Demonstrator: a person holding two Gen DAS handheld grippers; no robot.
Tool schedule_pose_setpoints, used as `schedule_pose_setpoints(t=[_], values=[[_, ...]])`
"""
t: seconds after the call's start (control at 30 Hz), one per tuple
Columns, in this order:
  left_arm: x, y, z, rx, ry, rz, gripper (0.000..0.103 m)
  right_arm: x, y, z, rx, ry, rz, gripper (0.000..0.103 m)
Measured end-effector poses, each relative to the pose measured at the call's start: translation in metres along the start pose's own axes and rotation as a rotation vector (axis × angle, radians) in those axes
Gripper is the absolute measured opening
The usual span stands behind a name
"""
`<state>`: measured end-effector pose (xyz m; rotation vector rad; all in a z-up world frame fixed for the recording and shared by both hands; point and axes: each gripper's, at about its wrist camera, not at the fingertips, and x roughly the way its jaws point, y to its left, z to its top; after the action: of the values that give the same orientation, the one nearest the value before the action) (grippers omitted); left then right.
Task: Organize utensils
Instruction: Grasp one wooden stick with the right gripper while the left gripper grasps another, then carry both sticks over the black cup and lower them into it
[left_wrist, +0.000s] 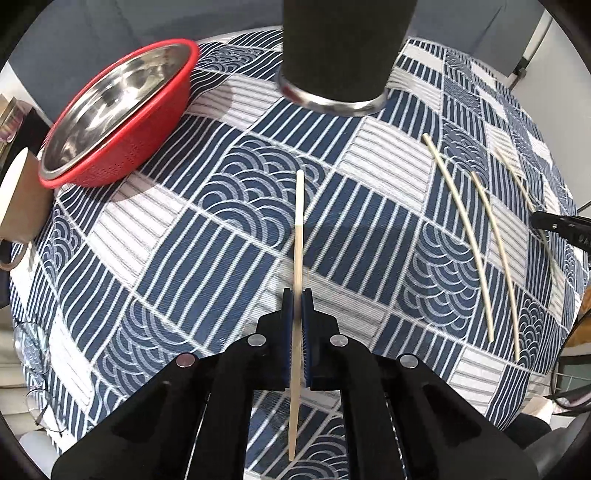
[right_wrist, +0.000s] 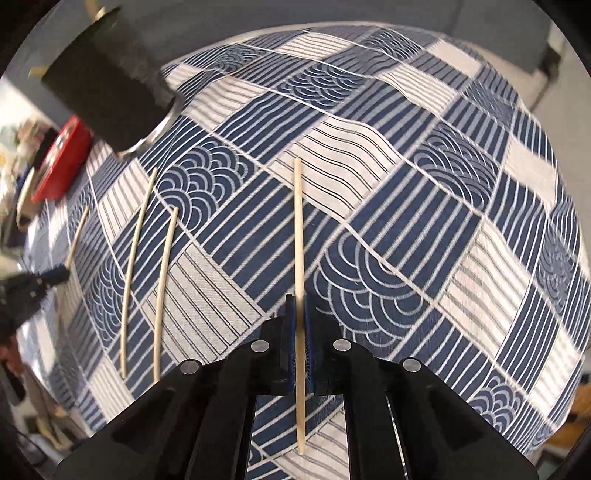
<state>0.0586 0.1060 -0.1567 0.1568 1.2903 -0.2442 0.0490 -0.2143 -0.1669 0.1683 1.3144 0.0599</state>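
Both views bright, evenly lit; soft shadows. Strong fisheye bulge: tablecloth (left_wrist: 236, 236) grid bows outward, dark vignette at corners. Glare on steel bowl (left_wrist: 110, 99). Left wrist view mostly sharp. Right wrist view smeared by motion at left edge, black cylinder (right_wrist: 107, 85) blurred.

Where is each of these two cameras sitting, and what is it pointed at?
Left wrist: rides on the left gripper, facing steeply down at the tablecloth; its fingers clamp one chopstick.
Right wrist: rides on the right gripper, same downward aim, clamping another chopstick.
Shared: black holder, two loose chopsticks, red colander.
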Motion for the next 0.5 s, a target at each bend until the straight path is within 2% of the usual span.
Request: schedule_pose_setpoints(t=[0.1,0.3,0.5], values=[[-0.001,0.005,-0.001,0.01,0.011,0.039,0.005,-0.004,-0.011,-0.001,0.043,0.0,0.017,0.004],[-0.011,0.025,0.0,-0.056,0.012,0.028,0.005,-0.026,-0.023,0.007,0.074,-0.05,0.041,0.004],[-0.03,0.044,0.014,-0.146,-0.031,0.016,0.005,-0.065,-0.023,0.035,0.049,-0.161,0.044,0.004]])
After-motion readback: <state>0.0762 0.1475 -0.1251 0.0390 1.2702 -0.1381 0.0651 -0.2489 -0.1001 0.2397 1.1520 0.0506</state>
